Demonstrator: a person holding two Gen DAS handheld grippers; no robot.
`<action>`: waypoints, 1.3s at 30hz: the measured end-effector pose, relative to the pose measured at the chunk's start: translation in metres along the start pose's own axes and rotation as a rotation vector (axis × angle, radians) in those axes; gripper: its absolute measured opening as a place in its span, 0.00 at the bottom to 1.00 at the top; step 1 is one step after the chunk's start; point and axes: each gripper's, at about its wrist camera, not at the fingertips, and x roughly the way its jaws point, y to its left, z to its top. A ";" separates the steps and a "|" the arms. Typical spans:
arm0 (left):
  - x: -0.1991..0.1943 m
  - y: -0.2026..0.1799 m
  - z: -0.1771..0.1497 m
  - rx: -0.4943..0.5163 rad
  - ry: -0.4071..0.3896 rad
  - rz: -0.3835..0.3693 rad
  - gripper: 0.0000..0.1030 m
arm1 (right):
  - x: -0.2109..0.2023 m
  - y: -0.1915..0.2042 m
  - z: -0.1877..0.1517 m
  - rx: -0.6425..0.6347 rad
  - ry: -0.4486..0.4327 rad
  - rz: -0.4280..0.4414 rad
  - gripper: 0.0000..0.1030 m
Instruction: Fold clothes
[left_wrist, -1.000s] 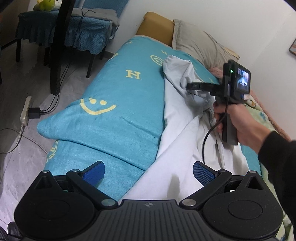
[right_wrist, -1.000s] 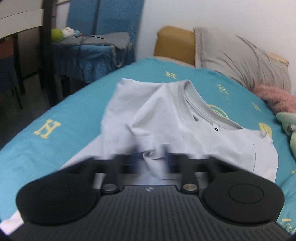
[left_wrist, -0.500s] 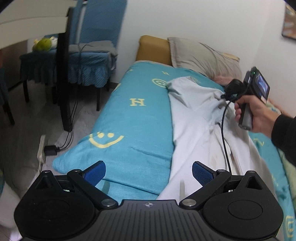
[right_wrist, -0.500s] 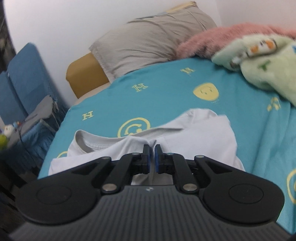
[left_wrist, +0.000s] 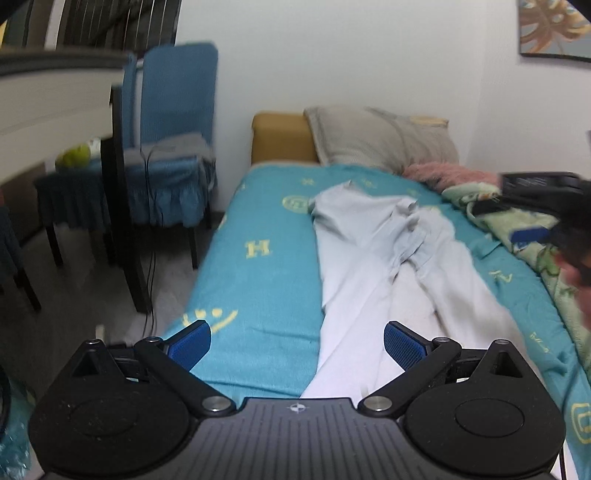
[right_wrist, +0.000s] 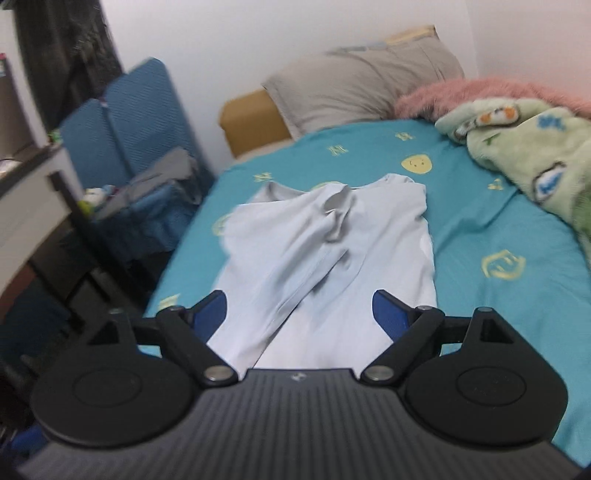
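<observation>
Lying lengthwise down the middle of the bed, the pale grey-white cotton T-shirt (right_wrist: 325, 240) is partly folded, with one side laid over the body so that a long crease runs from the collar at 12 o'clock toward the hem at 6 o'clock. Its collar end points at the pillows and its hem end runs under both cameras. The shirt rests flat on the turquoise bedsheet printed with yellow smiley faces and letters (right_wrist: 480, 229), touching nothing else.

The right gripper (right_wrist: 299, 314) hangs just above the hem end with its blue-padded jaws spread wide apart and holding nothing; the cloth shows between them. The left gripper (left_wrist: 297, 343) sits over the shirt's edge at 6 o'clock of its own view, jaws likewise wide apart and empty, one pad above the sheet and the other above the cloth. In the left view the right gripper appears blurred at 3 o'clock.

At 12 o'clock beyond the shirt a grey-beige pillow (right_wrist: 362, 85) leans against the wall beside a mustard-yellow cushioned block (left_wrist: 282, 138). At 2 o'clock lie a fluffy pink blanket (right_wrist: 480, 92) and a light green fleece blanket with cartoon prints (right_wrist: 524, 147), well apart from the shirt. At 9 to 10 o'clock, off the bed, stands a chair with a blue fabric cover (left_wrist: 173, 122).
</observation>
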 end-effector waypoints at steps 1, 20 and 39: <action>-0.005 -0.003 0.001 0.014 -0.012 0.002 0.98 | -0.022 0.006 -0.007 -0.004 -0.010 0.004 0.85; -0.049 -0.009 -0.010 -0.024 0.170 -0.029 0.99 | -0.171 0.022 -0.100 0.041 -0.072 0.077 0.85; 0.041 0.100 -0.020 -0.133 0.717 -0.326 0.85 | -0.139 -0.022 -0.106 0.243 0.049 0.079 0.85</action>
